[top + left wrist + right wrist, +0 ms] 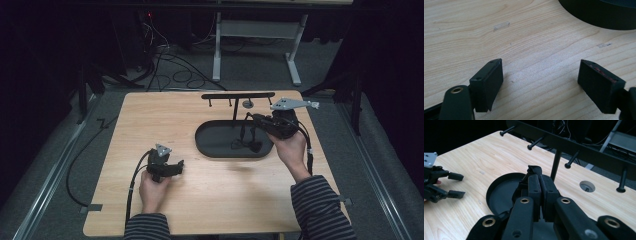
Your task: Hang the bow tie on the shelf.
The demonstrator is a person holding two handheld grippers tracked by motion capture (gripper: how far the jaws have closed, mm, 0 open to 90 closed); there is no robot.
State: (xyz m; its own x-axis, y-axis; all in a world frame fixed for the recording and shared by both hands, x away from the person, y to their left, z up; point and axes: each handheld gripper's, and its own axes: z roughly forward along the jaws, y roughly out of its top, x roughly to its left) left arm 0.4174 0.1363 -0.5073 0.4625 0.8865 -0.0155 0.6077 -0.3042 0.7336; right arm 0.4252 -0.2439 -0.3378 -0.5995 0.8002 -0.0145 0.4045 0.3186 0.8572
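Note:
A black oval tray (210,145) lies on the wooden table, and a black rack (238,95) with several pegs stands at its far edge. My right gripper (251,118) hangs over the tray's right part, shut on a thin black strap-like item (244,135) that dangles into the tray. In the right gripper view the jaws (540,178) pinch the strap's top (534,169) just below the rack bar (574,142). My left gripper (178,167) rests low on the table left of the tray, open, with bare wood between its jaws (540,75).
A round cable hole (247,104) sits in the table behind the tray. The tray's rim (599,15) is close ahead of the left gripper. Cables and a white desk frame (217,45) lie on the floor beyond the table.

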